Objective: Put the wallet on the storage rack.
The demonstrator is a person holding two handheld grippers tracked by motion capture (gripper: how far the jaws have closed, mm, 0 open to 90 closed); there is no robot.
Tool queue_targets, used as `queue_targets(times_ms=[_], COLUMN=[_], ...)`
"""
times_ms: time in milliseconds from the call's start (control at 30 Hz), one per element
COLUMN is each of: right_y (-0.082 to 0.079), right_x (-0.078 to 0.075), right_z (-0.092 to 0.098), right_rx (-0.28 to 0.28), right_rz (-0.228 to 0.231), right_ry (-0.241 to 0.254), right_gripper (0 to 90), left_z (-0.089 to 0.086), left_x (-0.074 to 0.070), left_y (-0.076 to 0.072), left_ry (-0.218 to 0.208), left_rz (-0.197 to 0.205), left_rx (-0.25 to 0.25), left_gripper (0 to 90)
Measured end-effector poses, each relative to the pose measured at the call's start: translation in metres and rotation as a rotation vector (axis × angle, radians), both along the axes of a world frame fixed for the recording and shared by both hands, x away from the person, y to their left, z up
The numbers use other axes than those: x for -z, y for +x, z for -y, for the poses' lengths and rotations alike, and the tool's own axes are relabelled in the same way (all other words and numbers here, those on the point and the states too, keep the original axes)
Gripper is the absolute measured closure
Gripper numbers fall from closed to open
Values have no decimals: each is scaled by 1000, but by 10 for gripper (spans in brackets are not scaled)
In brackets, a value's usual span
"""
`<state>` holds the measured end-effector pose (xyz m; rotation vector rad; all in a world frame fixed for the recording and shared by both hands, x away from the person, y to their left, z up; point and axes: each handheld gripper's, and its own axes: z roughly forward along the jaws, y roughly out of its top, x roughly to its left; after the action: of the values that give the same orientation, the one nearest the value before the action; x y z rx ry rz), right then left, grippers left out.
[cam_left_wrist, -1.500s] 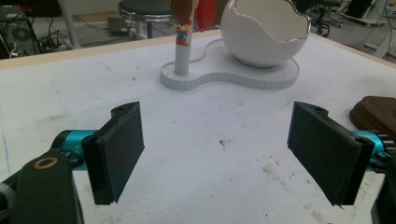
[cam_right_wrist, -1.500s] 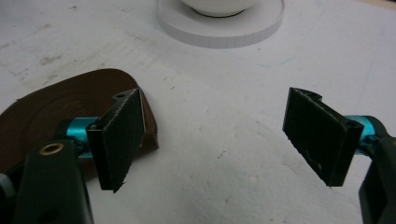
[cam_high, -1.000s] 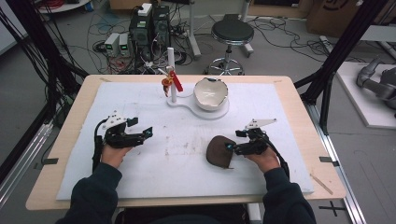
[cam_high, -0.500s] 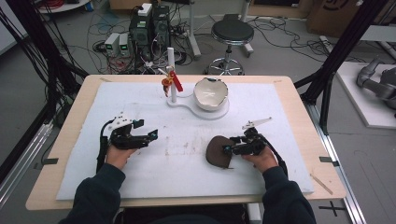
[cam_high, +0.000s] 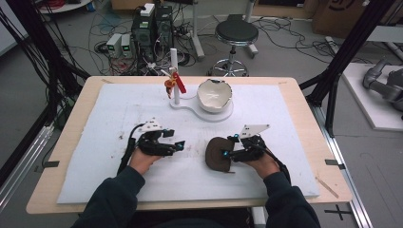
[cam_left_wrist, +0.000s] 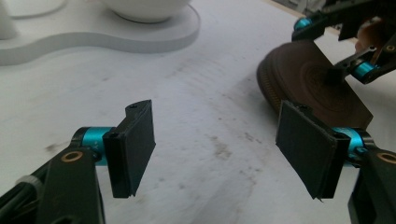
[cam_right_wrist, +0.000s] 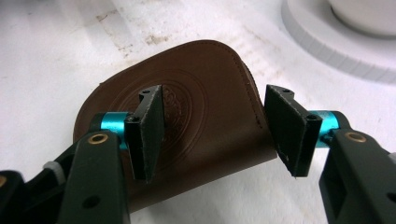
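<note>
On the white mat [cam_high: 285, 142] covering the table [cam_high: 304, 99], a brown leather pouch [cam_high: 217, 154] lies flat toward the person's right, well in front of the white stand [cam_high: 209, 113] that carries a white bowl [cam_high: 215, 94] and a post with a red piece [cam_high: 178, 81]. Over the pouch's right edge sits the right gripper [cam_right_wrist: 219, 123]; its fingers [cam_right_wrist: 149, 130] have just been closing and now stand apart above the embossed leather, one over the round stamp, the other near the stitched edge, pressing on nothing that can be seen. Left of the pouch, the left gripper [cam_left_wrist: 219, 154] is low over bare mat, its fingers [cam_left_wrist: 135, 144] released with nothing between them after closing a little; the pouch lies just beyond its right finger.
</note>
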<state>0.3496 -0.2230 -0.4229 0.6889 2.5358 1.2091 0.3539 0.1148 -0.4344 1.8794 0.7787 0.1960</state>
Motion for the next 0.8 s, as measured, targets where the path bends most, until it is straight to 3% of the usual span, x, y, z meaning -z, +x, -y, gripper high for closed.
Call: queue_targets(times_ms=[67,167,367,467,600,700,800], right_y=[-4,-6,-11,-14,-15,-16,-16], right_x=[-3,-4,-6,-9,-11,-12,-13], right_z=[-4,-5,-7,-8,-11,-13,-16], right_rx=[-13,-22,-38,-52,-58,-71,-77], right_rz=[48,79,127,166,189,180,191], right_ry=[-13,-15,-18,-18,-10,-3,-8], right_gripper=[407,407,414,439,472,475,475], left_z=[11,21,28,34,43,46,50], left_x=[3,7,8,9,12,14,15], left_y=[0,0,2,2,0,-1,-3], left_ry=[19,22,-28,-33,-35,-27,-5], left_rz=[-13,-44,-80,-91,-108,-110,-99], left_rx=[34,70,121,155,192,204,230], left_gripper=[280,280,286,288,293,297,376])
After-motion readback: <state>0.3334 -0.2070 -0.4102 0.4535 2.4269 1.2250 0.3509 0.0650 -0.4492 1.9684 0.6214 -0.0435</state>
